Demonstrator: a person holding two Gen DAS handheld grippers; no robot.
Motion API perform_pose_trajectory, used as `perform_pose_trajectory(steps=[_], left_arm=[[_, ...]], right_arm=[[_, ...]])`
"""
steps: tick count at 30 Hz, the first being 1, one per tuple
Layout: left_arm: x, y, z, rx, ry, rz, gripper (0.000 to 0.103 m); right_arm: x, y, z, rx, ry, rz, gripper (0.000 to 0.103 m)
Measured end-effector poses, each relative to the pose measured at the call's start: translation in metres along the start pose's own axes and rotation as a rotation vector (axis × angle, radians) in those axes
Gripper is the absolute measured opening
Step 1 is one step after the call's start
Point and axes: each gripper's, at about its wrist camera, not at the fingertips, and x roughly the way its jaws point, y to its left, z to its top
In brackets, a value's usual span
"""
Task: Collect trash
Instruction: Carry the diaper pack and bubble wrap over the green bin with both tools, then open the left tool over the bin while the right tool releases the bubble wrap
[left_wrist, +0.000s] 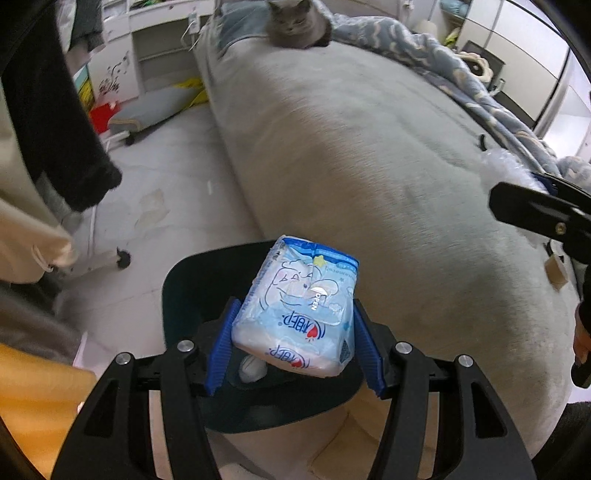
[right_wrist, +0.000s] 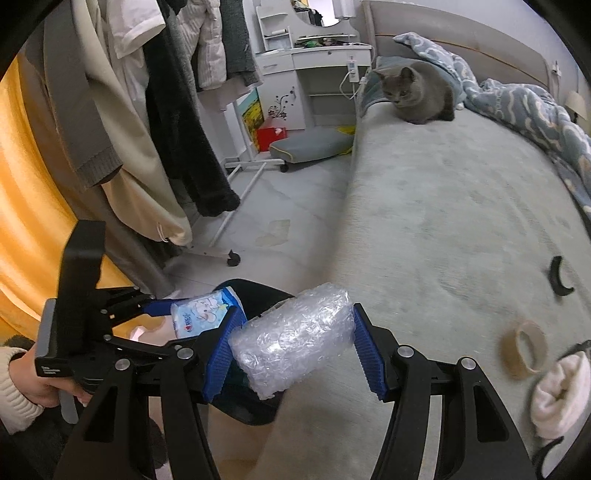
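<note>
The left tongs (left_wrist: 293, 334) are clamped on a blue-and-white tissue pack (left_wrist: 299, 306), its sides pressed between the blue pads, and they hold it over the open mouth of a black bin (left_wrist: 177, 291) that sits low in the middle of the left wrist view. The pack hangs above the rim, not yet inside. Something small and pale lies at the bottom of the bin (left_wrist: 252, 367), though I cannot make out what it is.

The right tongs (right_wrist: 291, 345) grip a crumpled wad of bubble wrap (right_wrist: 295, 332), squeezed between both pads, just beside the same bin (right_wrist: 266, 291), whose dark rim shows behind it in the lower middle of the right wrist view. The left tongs and their pack appear there too, at lower left.

So I would judge the job partway done: two pieces are picked up and brought to the bin, and both have yet to be let go into it. More remains on the bed (right_wrist: 443, 206). At the lower right of the right wrist view lie a cardboard tape core (right_wrist: 524, 349), a curved black scrap (right_wrist: 559, 277) and a bundle of white cloth (right_wrist: 561, 395), the last perhaps not trash at all. A grey cat (right_wrist: 417, 92) sits at the far end of the bed, upper middle of the frame, well apart from all this.
</note>
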Motion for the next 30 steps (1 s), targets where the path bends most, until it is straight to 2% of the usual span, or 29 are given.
perform_pose_trajectory(steps=[3,14,17,30], left_arm=[[0.004,0.013,-0.003,-0.025,0.034,0.02,0.062],[0.016,0.045,-0.016,-0.084,0.131,0.019,0.063],[0.016,0.055,-0.02,-0.098,0.146,0.016,0.068],[-0.005,0.094,-0.025,-0.153,0.08,0.006,0.081]], right_arm=[[0.008,0.006,0.001,-0.001,0.006,0.016,0.061],[0.04,0.035,0.009,-0.018,0.041,0.063,0.061],[0.048,0.04,0.01,-0.024,0.054,0.069,0.061],[0.097,0.059,0.004,-0.039,0.15,0.069,0.061]])
